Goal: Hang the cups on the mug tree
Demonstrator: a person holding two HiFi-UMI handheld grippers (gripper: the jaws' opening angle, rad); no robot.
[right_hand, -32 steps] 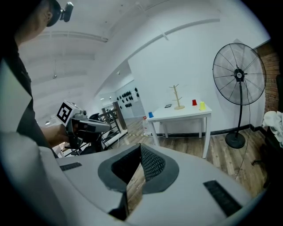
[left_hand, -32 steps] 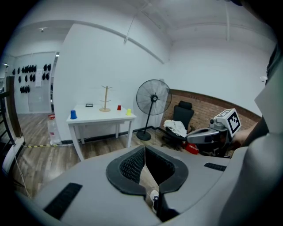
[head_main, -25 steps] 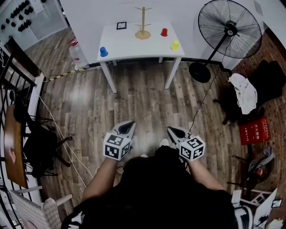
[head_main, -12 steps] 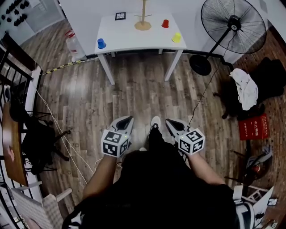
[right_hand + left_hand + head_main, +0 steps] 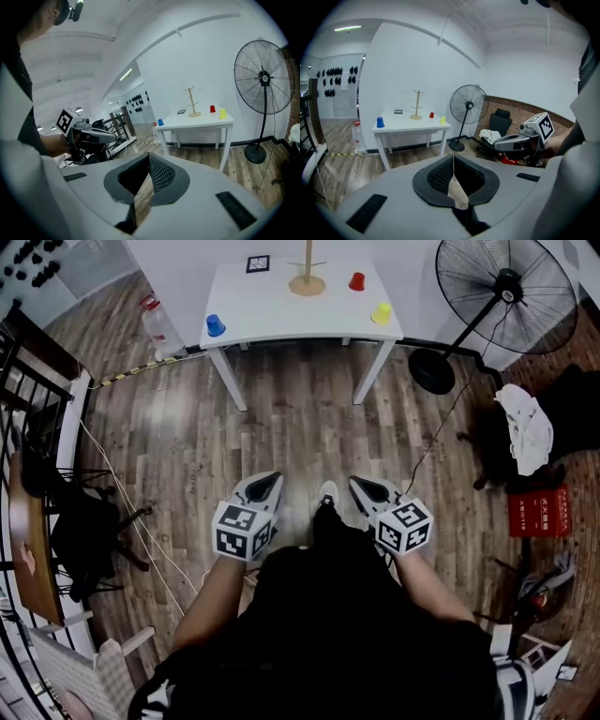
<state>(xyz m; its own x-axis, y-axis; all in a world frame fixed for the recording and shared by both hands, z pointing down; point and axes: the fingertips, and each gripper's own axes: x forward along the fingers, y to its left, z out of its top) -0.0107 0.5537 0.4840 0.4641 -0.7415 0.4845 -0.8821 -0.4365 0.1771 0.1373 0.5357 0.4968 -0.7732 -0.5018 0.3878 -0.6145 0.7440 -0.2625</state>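
Standing on the wooden floor (image 5: 281, 437) well short of the white surface (image 5: 281, 320), the person holds both claws low in front of the body, side by side and apart from one another. The left claw (image 5: 270, 480) has its jaws pressed together with nothing between them: in its own view the two dark pads meet in a thin line. The right claw (image 5: 361, 484) is likewise closed tight and empty. Both point toward the far surface and slightly down. On that surface the wooden mug tree (image 5: 307, 282) stands upright near the far edge, about the middle. All three cups rest on the surface, none on the tree. The blue cup (image 5: 215, 325) sits toward the near left corner, well apart from the tree. The red cup (image 5: 356, 281) sits just right of the tree, and the yellow cup (image 5: 381, 312) stands nearer and further right, close to the near right corner. A black-and-white marker card (image 5: 257, 263) lies flat left of the tree at the far edge. A large standing fan (image 5: 506, 287) is on the floor to the right of the surface, a plastic water bottle (image 5: 159, 329) stands on the floor at its left end, and a red crate (image 5: 537, 512) lies further right and nearer
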